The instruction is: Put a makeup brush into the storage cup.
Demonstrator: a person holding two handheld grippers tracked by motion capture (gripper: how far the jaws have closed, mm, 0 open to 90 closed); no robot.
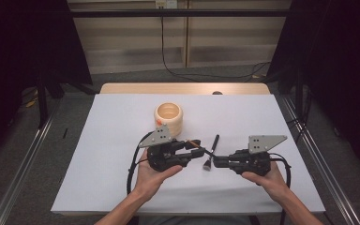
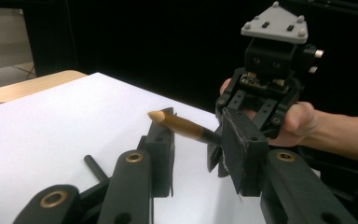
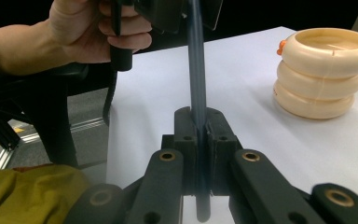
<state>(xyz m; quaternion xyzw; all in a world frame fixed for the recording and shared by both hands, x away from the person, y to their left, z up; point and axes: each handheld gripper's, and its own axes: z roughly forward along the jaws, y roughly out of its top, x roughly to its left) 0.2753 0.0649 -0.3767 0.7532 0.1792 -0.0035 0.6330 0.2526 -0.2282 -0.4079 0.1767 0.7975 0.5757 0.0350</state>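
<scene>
While the right gripper (image 1: 217,161) pinches the brush (image 2: 182,126) at mid-frame, the left gripper (image 1: 194,147) stands half-wide around its tip; next it should squeeze.

The slim brush (image 3: 196,70) runs out past the bottom edge below the right gripper's (image 3: 200,123) clamped fingers (image 3: 186,135); its far end is hidden behind the left gripper (image 3: 177,11).

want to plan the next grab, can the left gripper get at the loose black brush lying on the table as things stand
Probably not yet. The left gripper has its jaws around the gold-tipped brush that the right gripper clamps by its handle, and that brush crosses above the black brush. The table around it is otherwise bare.
</scene>
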